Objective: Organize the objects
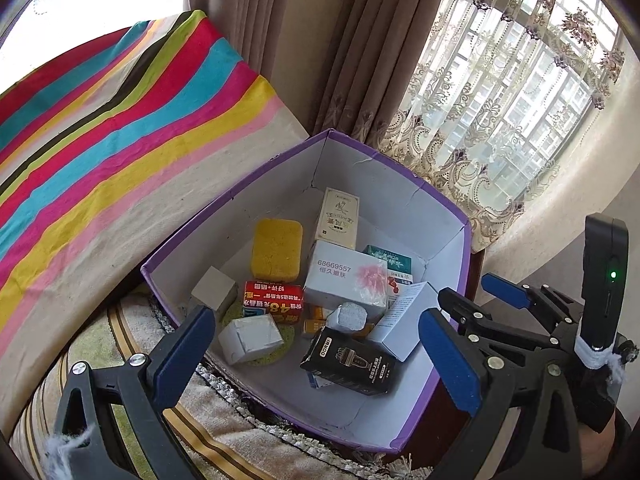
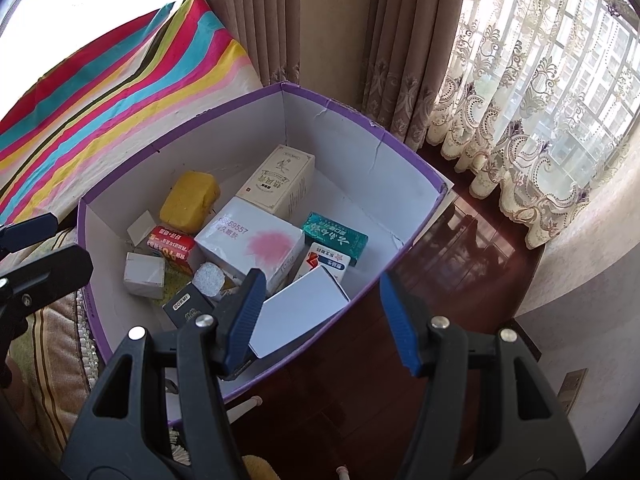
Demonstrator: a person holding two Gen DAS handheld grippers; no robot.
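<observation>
1. Purple cardboard box with white inside [image 1: 404, 208] sits beside a striped cushion [image 1: 120, 128]; we see a yellow sponge [image 1: 277, 248] and black carton [image 1: 349, 362] inside.
2. We see the left gripper [image 1: 316, 360] and right gripper [image 2: 322, 320] spread wide, empty, above it.

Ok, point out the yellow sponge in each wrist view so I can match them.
Left wrist: yellow sponge lies mid-frame, in the box's far left part.
Right wrist: yellow sponge lies left of centre, near the box's left wall.
Shared landmark: the white box printed 68669557, just right of it.
</observation>
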